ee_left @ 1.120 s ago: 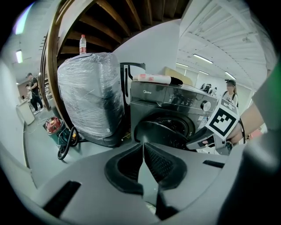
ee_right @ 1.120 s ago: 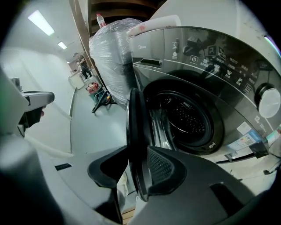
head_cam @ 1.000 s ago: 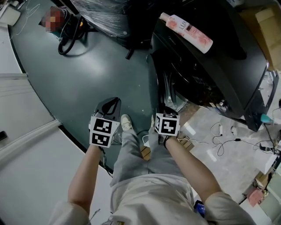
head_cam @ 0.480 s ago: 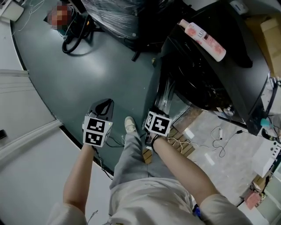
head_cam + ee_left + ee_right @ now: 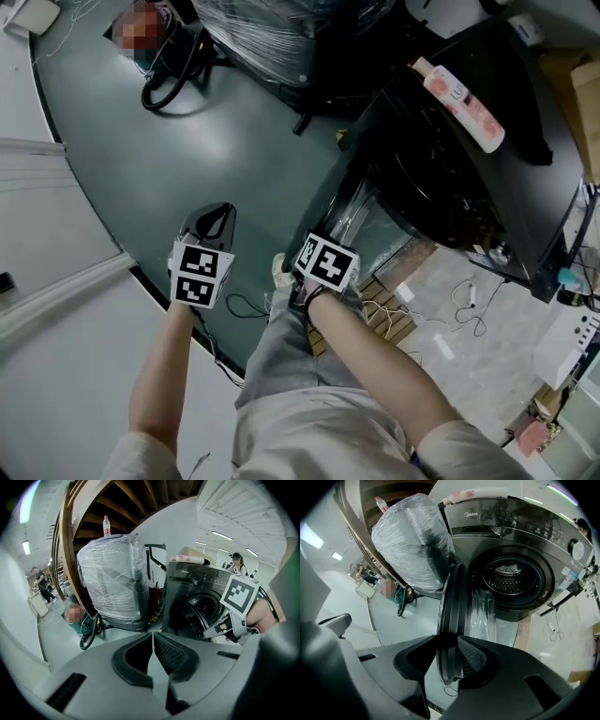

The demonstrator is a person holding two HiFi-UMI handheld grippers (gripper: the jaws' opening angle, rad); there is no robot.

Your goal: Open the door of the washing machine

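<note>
The door [image 5: 452, 606] is already off its latch and swung well out from the machine [image 5: 511, 517]. In the right gripper view it stands nearly edge-on, and the drum [image 5: 513, 576] lies fully exposed behind it. The right tongs [image 5: 446, 641] grip the door's rim, with a pad on each face. Their jaws have just opened a little, but the rim is still between them and the pads look to be touching it.

Over the last second the head view shows the right tongs [image 5: 314, 258] carried away from the machine's front and out over the green floor [image 5: 187, 150]. The door [image 5: 361, 211] has come round with them, so the gap at the opening is plainly wider than before. The left tongs [image 5: 214, 225] have drifted the same way, beside the right pair but well apart from the door. Their jaws are closed tip to tip on nothing, as the left gripper view [image 5: 153, 637] shows.

For the task, the opening itself looks almost done. What seems left is a last bit of swing, if the hinge allows it, and then letting go. The slight easing of the right jaws may be the start of that release.
</note>
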